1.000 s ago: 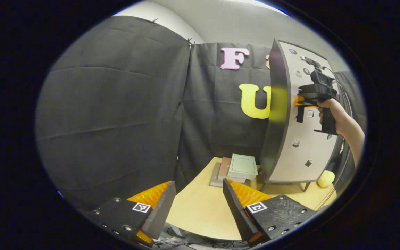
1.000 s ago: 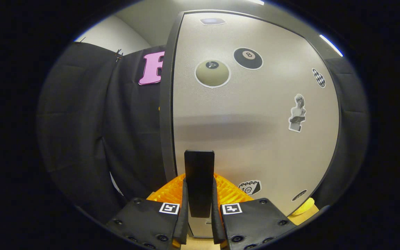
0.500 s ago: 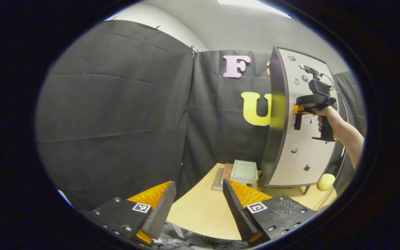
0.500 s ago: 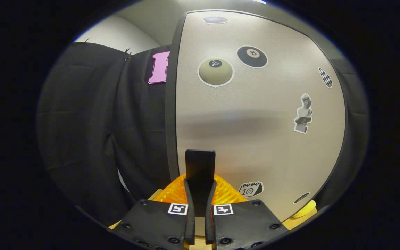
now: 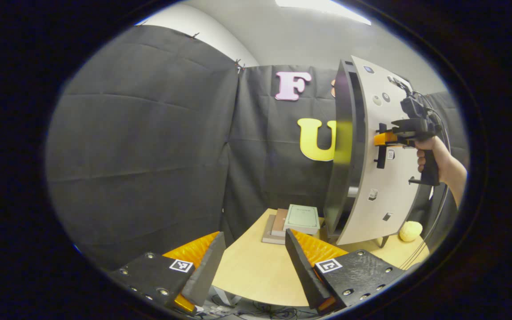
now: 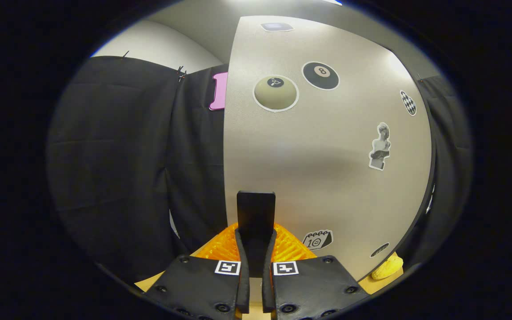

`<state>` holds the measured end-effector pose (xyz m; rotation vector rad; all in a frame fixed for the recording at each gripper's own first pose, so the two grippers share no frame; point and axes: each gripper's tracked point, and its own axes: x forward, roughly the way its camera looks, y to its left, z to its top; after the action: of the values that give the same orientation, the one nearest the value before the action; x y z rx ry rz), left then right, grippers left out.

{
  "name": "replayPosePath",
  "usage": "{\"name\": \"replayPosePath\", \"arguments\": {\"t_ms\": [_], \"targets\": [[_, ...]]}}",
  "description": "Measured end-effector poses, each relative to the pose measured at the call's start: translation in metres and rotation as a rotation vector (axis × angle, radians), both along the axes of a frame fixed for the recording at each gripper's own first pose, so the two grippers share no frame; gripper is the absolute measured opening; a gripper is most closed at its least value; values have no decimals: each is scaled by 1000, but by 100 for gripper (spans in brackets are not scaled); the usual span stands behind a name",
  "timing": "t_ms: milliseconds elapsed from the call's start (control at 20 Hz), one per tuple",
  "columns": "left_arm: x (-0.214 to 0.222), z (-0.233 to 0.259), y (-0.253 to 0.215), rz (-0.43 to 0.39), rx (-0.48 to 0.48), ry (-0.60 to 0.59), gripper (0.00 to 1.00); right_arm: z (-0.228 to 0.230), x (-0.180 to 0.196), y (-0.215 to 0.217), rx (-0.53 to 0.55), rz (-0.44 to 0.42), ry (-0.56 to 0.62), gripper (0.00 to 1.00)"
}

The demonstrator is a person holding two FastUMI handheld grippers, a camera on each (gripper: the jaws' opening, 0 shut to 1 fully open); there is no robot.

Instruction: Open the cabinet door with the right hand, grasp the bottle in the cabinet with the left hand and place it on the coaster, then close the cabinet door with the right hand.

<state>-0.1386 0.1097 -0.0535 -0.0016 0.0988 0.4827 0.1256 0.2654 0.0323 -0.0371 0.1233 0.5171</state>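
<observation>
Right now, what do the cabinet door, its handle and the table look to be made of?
Cabinet door: matte grey laminate or painted board, judging by its even, soft sheen; stickers lie flat on it. Handle: flat black bar, plastic or painted metal, can't tell which. Table: pale wood-look top, likely laminate, smooth and unmarked.

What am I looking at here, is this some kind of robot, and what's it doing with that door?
No robot: a person holds a two-finger gripper in each hand, with a fisheye camera riding on each one. In the right gripper view, the right gripper has its jaws closed on the black handle of the cabinet door, which carries stickers. In the left gripper view, the left gripper hangs open and empty over the table; farther off, the person's hand holds the other gripper, and the door stands slightly ajar. A stack of books and a yellow object lie on the table.
</observation>
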Motion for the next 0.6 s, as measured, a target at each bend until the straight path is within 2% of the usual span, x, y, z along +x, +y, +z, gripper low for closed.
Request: {"name": "replayPosePath", "arguments": {"t_ms": [250,600], "targets": [[31,-2,-35,-112,3,8,82,3,-18,-13,2,38,-2,13],[64,-21,-90,-256,-81,37,82,2,-42,-37,45,64,15,13]]}}
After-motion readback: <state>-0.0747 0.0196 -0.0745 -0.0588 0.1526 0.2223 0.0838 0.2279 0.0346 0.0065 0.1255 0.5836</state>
